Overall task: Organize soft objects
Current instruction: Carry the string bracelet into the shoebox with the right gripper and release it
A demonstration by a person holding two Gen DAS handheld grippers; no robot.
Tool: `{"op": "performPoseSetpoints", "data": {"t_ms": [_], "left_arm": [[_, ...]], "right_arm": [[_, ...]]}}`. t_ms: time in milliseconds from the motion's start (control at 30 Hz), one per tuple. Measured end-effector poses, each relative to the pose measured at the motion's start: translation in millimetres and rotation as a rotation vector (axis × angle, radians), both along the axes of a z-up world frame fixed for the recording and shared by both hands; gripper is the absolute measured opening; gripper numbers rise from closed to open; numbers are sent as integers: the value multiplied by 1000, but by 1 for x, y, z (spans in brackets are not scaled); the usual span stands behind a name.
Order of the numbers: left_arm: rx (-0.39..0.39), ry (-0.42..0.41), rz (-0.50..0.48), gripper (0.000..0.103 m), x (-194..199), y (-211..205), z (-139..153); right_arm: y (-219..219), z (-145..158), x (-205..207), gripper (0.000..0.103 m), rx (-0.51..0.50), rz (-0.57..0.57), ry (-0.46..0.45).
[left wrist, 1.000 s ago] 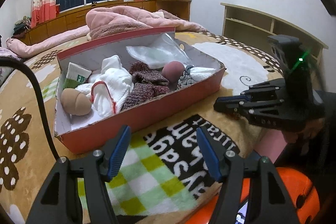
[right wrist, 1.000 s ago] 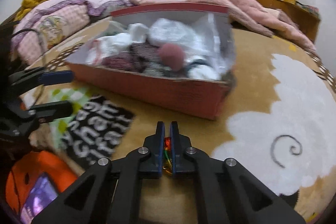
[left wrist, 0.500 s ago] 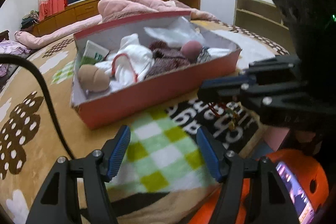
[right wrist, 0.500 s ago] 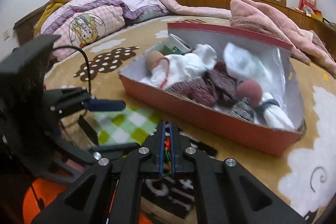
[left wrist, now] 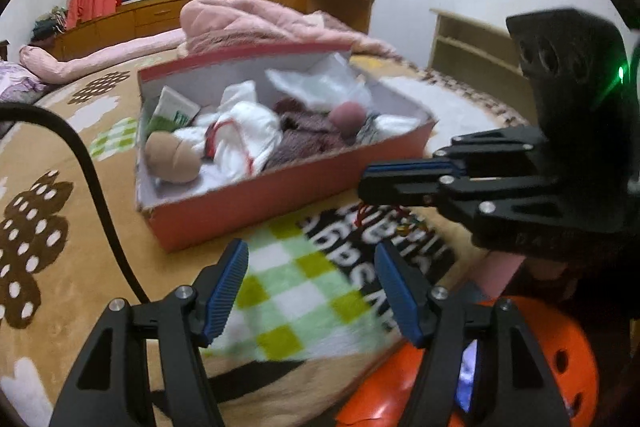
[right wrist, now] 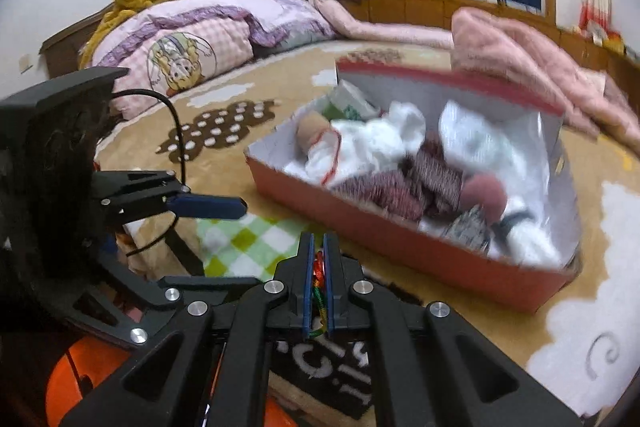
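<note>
A red cardboard box (left wrist: 256, 199) lies on the bed and holds soft things: a tan ball (left wrist: 172, 157), white cloth (left wrist: 244, 131), maroon knit pieces (left wrist: 304, 135), a pink ball (left wrist: 347, 115). The box also shows in the right wrist view (right wrist: 420, 259). My left gripper (left wrist: 310, 287) is open and empty above a green-checked cloth (left wrist: 304, 291). My right gripper (right wrist: 316, 259) is shut on a red and green braided cord (right wrist: 319, 287); it shows in the left wrist view (left wrist: 404, 183), cord (left wrist: 400, 219) hanging below it, in front of the box.
A pink blanket (left wrist: 256, 23) is piled behind the box. Pillows and a quilt (right wrist: 192, 39) lie at the headboard. An orange helmet (left wrist: 532, 359) sits below the bed edge. A black cable (left wrist: 92, 179) crosses the left of the bedspread.
My right gripper has swung left across the front of the box with the cord held in it, closer to my left gripper. My left gripper stays open over the checked cloth.
</note>
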State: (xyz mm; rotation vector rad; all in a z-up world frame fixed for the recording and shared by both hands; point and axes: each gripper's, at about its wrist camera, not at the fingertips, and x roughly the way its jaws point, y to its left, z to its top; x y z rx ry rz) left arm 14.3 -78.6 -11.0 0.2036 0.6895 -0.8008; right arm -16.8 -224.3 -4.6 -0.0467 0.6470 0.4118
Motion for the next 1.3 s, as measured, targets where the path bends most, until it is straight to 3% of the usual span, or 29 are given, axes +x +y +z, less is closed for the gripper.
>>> {"op": "performPoseSetpoints", "data": {"t_ms": [100, 267, 633, 1300], "left_arm": [[-25, -29, -6, 70, -2, -1, 10], [-39, -69, 1, 70, 1, 0, 23], [-114, -80, 64, 70, 25, -1, 41], [-155, -82, 92, 70, 46, -16, 46]], "right_arm": [[-2, 12, -5, 6, -26, -2, -73], [-10, 25, -3, 6, -9, -36, -119], [-14, 42, 12, 6, 64, -59, -140], [-21, 42, 36, 6, 103, -131, -148]]}}
